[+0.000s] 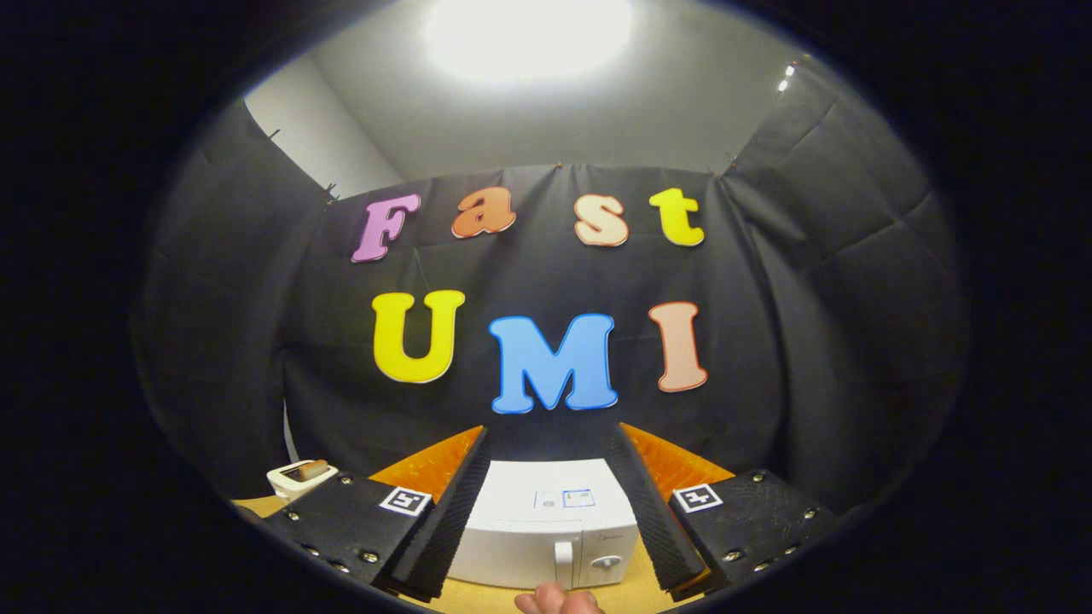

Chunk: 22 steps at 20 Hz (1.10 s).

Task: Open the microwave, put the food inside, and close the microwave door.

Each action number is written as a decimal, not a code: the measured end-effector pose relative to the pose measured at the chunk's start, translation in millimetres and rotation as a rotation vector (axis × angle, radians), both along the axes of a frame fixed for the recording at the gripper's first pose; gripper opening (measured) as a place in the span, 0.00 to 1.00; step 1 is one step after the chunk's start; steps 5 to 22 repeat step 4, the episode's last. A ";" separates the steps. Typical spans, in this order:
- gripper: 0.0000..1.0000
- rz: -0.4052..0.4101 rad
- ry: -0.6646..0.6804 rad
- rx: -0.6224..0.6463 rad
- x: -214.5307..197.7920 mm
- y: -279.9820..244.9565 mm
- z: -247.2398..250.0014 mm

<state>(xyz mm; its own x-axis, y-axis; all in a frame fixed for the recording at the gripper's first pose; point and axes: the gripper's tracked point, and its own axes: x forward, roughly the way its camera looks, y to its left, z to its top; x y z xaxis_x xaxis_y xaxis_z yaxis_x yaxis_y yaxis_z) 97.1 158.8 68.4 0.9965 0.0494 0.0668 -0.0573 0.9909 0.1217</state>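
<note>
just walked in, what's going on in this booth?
A person is holding the hand-held gripper open above a white microwave, which sits on a wooden table and appears framed between the fingers. Its door looks closed. The food rests on a small white dish off to the left, untouched. A fingertip shows in front of the microwave.

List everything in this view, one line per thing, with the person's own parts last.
microwave: one, white, door shut, on the table beyond and between the tongs' fingers.
microwave handle: one, white, upright on the front beside a round knob.
food: one, brownish piece, on a white tray left of the microwave.
table: one, light wood, under the microwave.
booth wall: black cloth, behind everything.
ceiling light: one, bright white, overhead.
tongs: one, black fingers with orange sides, open, holding nothing.
hand: one, fingertips showing just before the microwave.
</note>
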 end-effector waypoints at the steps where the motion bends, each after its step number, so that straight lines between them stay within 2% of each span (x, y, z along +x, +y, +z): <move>1: 0.88 0.025 0.011 0.035 -6.4 -0.6 2.8; 4: 0.88 0.010 0.024 0.038 -4.3 -19.6 16.3; 22: 0.88 0.010 0.024 0.038 -4.3 -19.6 16.3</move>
